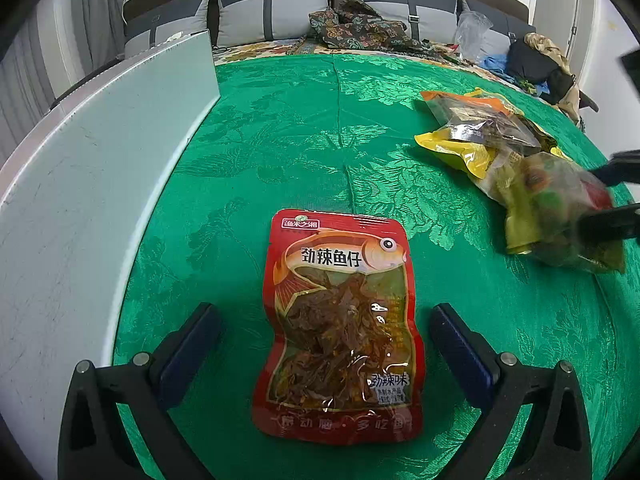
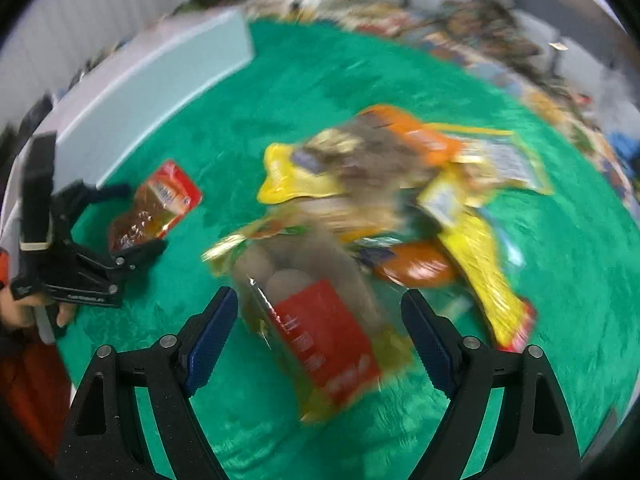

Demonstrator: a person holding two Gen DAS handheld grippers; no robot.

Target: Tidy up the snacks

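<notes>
A red fish-snack pouch (image 1: 340, 320) lies flat on the green tablecloth (image 1: 300, 128). My left gripper (image 1: 324, 312) hangs open over it, one finger on each side, the pads clear of the pouch. In the right wrist view the same pouch (image 2: 156, 208) and the left gripper (image 2: 140, 216) sit at the left. My right gripper (image 2: 318, 300) is open and blurred by motion. It straddles a clear snack bag with a red label (image 2: 320, 332), with gaps at both pads. The left wrist view catches the right gripper (image 1: 600, 196) around that bag (image 1: 552, 208).
A pile of yellow and orange snack packs (image 1: 480, 132) (image 2: 380, 168) lies at the right of the table. A white box (image 1: 80, 184) stands along the left edge. Behind the table is a sofa with grey cushions (image 1: 272, 8) and heaped clothes.
</notes>
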